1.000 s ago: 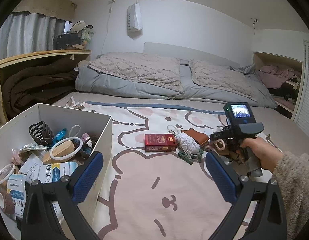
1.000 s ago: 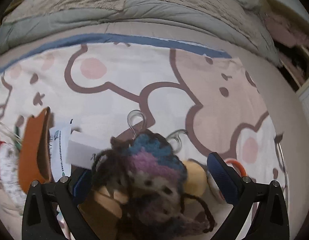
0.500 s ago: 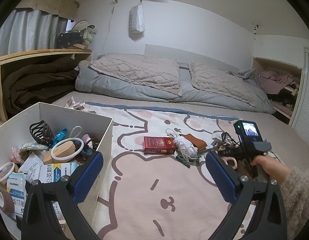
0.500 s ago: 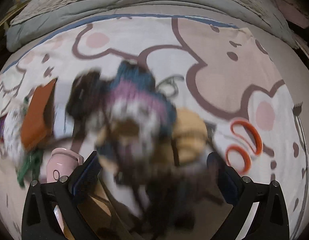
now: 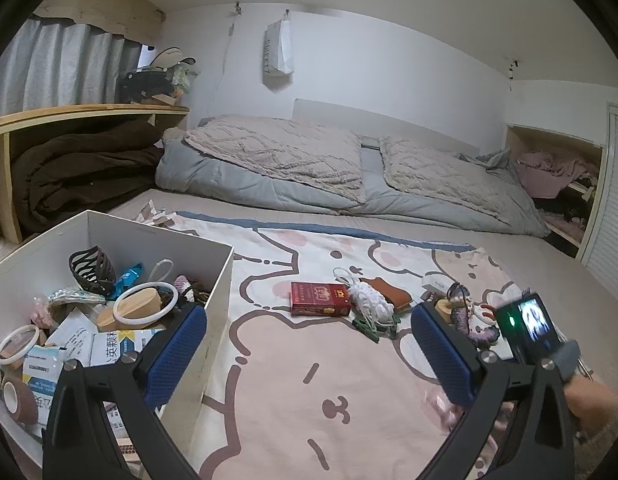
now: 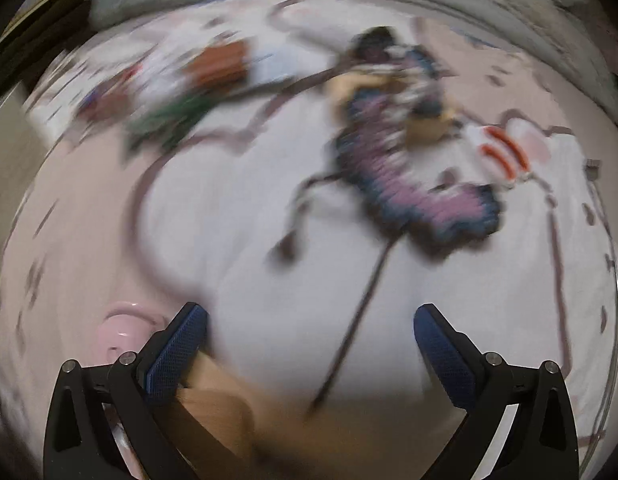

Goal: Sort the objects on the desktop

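Note:
A white box (image 5: 213, 280) at the left holds several sorted items. My left gripper (image 5: 309, 344) is open and empty beside it. On the cartoon mat (image 5: 309, 380) lie a red pack (image 5: 319, 299), a white yarn bundle (image 5: 369, 304), a brown pouch (image 5: 389, 292) and a purple-blue crocheted piece (image 5: 469, 320). In the blurred right wrist view my right gripper (image 6: 309, 340) is open and empty, well back from the crocheted piece (image 6: 409, 184). Orange rings (image 6: 505, 152) lie to its right. A pink object (image 6: 121, 332) sits by the left finger.
A bed with grey bedding (image 5: 349, 176) fills the back. A wooden shelf (image 5: 69, 120) with a dark blanket stands at the left. A closet door (image 5: 613, 208) is at the right. The right hand-held unit (image 5: 529, 328) shows at the mat's right edge.
My right gripper has pulled back from the crocheted piece, which now lies farther off on the mat. The left gripper has stayed open by the box, its view tilting up.

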The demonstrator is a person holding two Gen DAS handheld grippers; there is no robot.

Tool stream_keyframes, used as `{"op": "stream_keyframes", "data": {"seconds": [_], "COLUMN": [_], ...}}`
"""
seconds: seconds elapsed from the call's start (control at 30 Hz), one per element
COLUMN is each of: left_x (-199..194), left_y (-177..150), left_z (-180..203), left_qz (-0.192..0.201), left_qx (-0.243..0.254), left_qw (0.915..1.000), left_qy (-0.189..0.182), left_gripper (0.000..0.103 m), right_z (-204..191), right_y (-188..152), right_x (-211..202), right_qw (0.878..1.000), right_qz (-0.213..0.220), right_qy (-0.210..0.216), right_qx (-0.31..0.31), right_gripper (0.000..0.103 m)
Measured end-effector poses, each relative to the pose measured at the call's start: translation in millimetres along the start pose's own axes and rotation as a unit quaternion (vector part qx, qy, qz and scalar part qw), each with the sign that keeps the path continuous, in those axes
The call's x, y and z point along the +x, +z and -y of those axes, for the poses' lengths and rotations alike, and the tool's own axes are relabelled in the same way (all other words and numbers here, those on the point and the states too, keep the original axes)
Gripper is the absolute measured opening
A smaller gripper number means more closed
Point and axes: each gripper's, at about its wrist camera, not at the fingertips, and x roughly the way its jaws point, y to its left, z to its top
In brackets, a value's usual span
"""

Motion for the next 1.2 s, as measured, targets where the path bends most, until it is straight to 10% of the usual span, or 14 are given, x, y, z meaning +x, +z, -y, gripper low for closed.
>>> {"op": "stream_keyframes", "data": {"seconds": [0.37,0.6,1.0,1.2], "left_x": [2.6,12.5,20.2,20.7], "left_y": [-19.2,-36.1,-62.4,-80.3], "left_z": [19.0,37.6,47.4,44.6], "left_qz": [-0.017,-0.038,-0.073,-0.093], "left_qx": [0.027,0.057,0.079,0.087], "left_qw": [0.9995,0.9977,0.9942,0.9917], "left_qy": [0.001,0.003,0.007,0.018], "left_gripper": [0.103,0.103,0.103,0.103], "right_z": [11.9,4.1,-48.4,-24.7], "right_y": [-45.9,-67.3,-88.5,-88.0], "right_x": [-68.5,-61.2,-51.0,-63.7], "right_qw": [0.990,0.986,0.986,0.982], "right_qz": [0.127,0.137,0.138,0.176], "right_qy": [0.026,0.085,0.064,0.062], "right_qx": [0.059,0.040,-0.069,-0.019], "right_gripper": [0.103,0.103,0.103,0.103]}}
